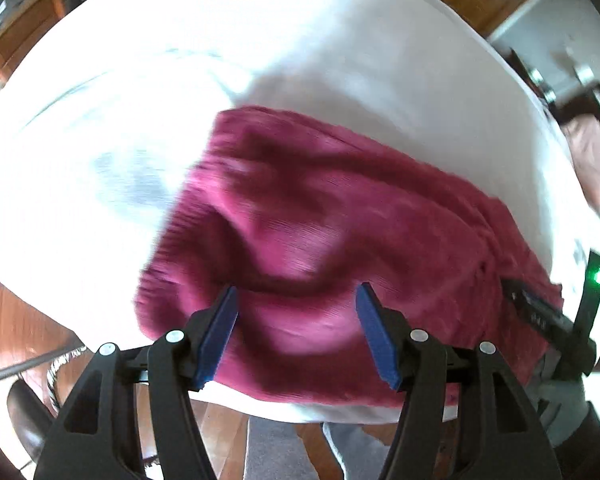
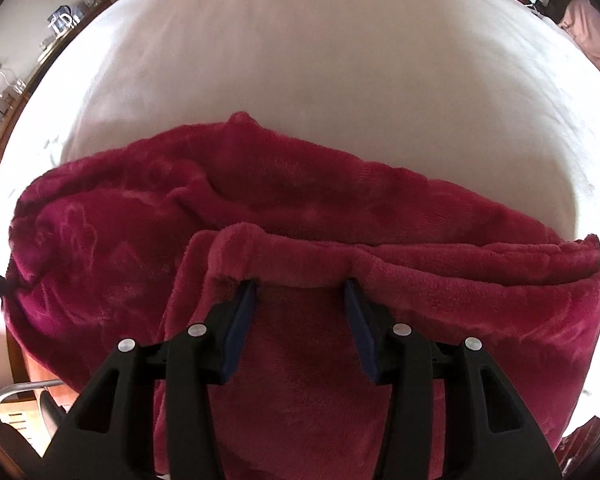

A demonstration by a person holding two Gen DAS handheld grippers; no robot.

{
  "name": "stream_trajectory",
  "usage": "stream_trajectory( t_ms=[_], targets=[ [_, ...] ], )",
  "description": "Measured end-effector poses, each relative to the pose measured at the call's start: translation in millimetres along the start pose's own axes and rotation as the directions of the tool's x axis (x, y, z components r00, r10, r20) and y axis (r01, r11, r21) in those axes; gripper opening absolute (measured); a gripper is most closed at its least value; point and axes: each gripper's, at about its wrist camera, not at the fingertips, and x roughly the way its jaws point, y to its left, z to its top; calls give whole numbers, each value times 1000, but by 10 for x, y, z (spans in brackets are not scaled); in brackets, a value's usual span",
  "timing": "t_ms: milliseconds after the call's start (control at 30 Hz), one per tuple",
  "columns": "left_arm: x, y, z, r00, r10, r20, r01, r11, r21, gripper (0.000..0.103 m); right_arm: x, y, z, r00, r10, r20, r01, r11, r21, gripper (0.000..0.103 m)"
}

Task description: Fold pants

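Itemised: one pair of crimson fleece pants (image 2: 300, 208), plush and rumpled, on white sheet (image 2: 300, 60); left gripper (image 1: 296, 300) released above, right gripper (image 2: 300, 292) grasping a folded hem.

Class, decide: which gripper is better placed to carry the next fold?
Probably the right gripper: its tips meet the pants' raised edge. The left gripper hovers open above them.

pants (image 2: 120, 240) | fuzzy dark-red fleece, rumpled | bunched in a partly folded heap near the front edge of the white-covered surface | one hemmed edge lifted and doubled over the rest
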Motion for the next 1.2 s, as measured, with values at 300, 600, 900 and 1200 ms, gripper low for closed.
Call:
stream_trajectory(
  t_ms=[300, 600, 900, 1200],
  targets=[
    [136, 482, 166, 997, 38, 71, -34, 998, -54, 75, 56, 6, 30, 1000, 0, -14, 1, 1000, 9, 48],
    [647, 747, 181, 997, -70, -15, 67, 986, -150, 77, 95, 18, 95, 999, 0, -33, 0, 1000, 3, 48],
    [666, 633, 208, 992, -114, -48, 108, 988, -113, 70, 127, -4, 143, 999, -3, -37, 3, 1000, 3, 48],
    [568, 364, 197, 984, -166, -59, 164, 986, -42, 33, 189, 17, 153, 999, -7, -32, 7, 1000, -4, 49]
  ],
)
